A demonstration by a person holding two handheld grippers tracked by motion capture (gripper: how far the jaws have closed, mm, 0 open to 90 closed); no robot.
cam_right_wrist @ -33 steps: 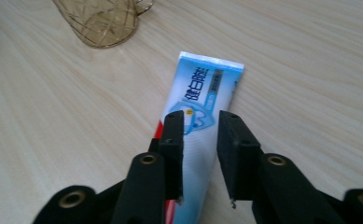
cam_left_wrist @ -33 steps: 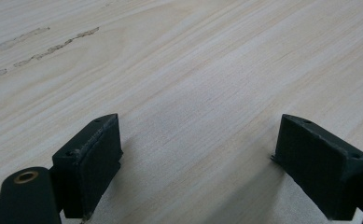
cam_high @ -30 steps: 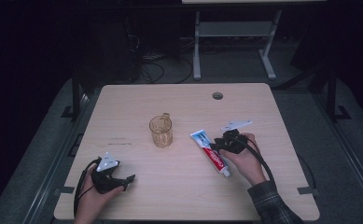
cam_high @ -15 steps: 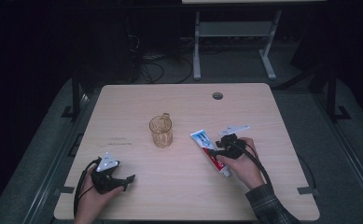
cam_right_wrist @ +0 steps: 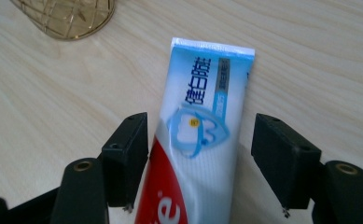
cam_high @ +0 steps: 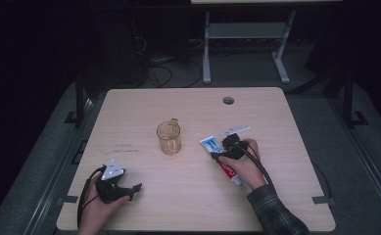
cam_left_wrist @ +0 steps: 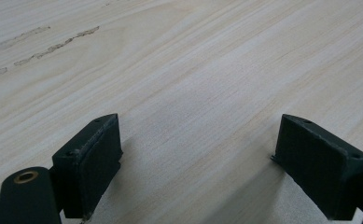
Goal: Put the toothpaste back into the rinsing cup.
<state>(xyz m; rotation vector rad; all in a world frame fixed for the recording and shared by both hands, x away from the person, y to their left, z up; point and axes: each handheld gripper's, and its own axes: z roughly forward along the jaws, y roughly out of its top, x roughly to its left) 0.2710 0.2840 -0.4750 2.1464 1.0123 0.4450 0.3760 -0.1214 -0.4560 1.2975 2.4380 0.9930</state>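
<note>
A toothpaste tube (cam_high: 209, 144), white and blue with a red lower part, lies flat on the wooden table (cam_high: 188, 103), right of centre. My right gripper (cam_high: 221, 150) is lowered over it. In the right gripper view the tube (cam_right_wrist: 202, 116) runs up between the two jaws, its crimped end pointing away. The right gripper (cam_right_wrist: 200, 158) is open: its jaws have just been opening, and gaps show between the pads and the tube. My left gripper (cam_high: 131, 191) rests near the table's front left edge, open (cam_left_wrist: 200, 163) over bare wood.
A gold wire-mesh cup (cam_high: 169, 137) with a handle stands upright at the table's centre, left of the tube; its base (cam_right_wrist: 67, 16) is seen beyond the tube. A cable hole (cam_high: 228, 100) sits near the far edge. A metal stand (cam_high: 242, 44) and cables lie on the floor behind.
My right hand has come down and slightly left onto the toothpaste tube, and its jaws stand wider apart, straddling the tube. The left gripper has stayed in place.
</note>
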